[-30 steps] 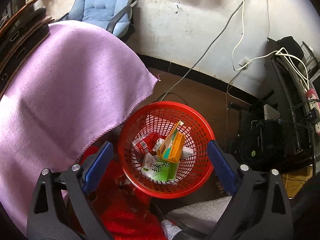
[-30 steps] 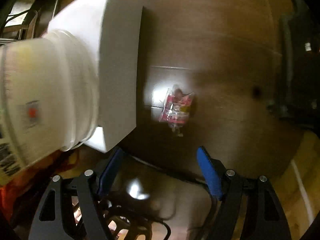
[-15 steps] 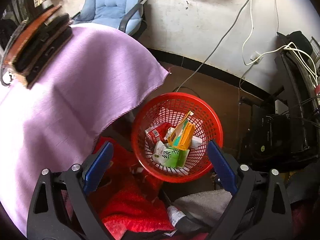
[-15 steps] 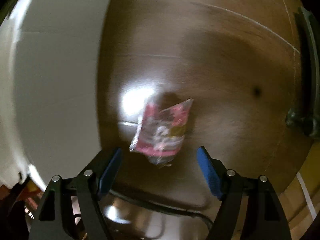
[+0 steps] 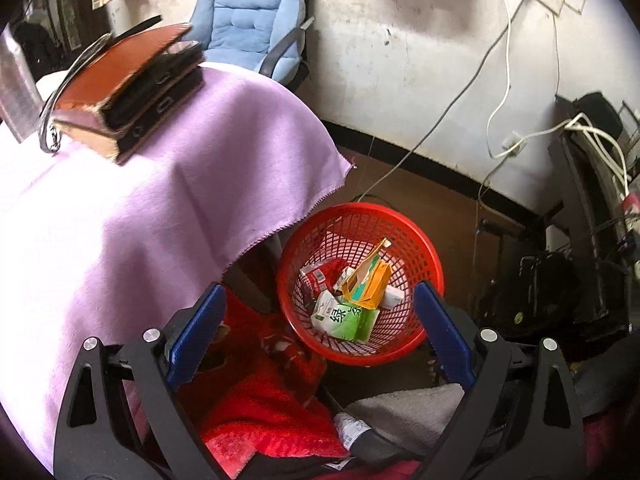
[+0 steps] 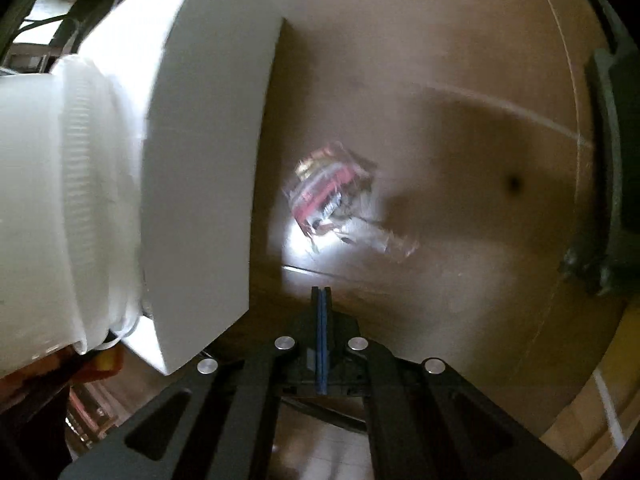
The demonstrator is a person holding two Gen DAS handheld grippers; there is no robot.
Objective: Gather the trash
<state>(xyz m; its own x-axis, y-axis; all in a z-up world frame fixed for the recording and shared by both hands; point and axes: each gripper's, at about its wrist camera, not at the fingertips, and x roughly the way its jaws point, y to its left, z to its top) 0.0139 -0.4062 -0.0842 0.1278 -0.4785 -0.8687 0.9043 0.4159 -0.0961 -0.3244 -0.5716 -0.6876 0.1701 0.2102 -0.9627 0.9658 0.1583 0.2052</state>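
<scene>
In the left wrist view a red mesh basket [image 5: 420,248] stands on the brown floor with several cartons and wrappers in it, such as a green carton [image 5: 344,318] and a yellow one [image 5: 372,284]. My left gripper [image 5: 316,332] is open and empty above and in front of the basket. In the right wrist view a pink and red crinkled wrapper [image 6: 332,196] lies blurred on the brown floor. My right gripper [image 6: 321,300] is shut with its pads together, a little short of the wrapper; nothing shows between the pads.
A table under a purple cloth [image 5: 120,216] carries stacked books [image 5: 128,92]. A blue chair [image 5: 252,16] stands by the wall, with cables [image 5: 500,92] and dark equipment [image 5: 560,288] at the right. A white box [image 6: 208,168] and a white tub [image 6: 52,208] stand left of the wrapper.
My right gripper has closed from wide open and the wrapper now lies farther ahead of it. My left gripper has pulled back and up, so the basket looks smaller and the books show.
</scene>
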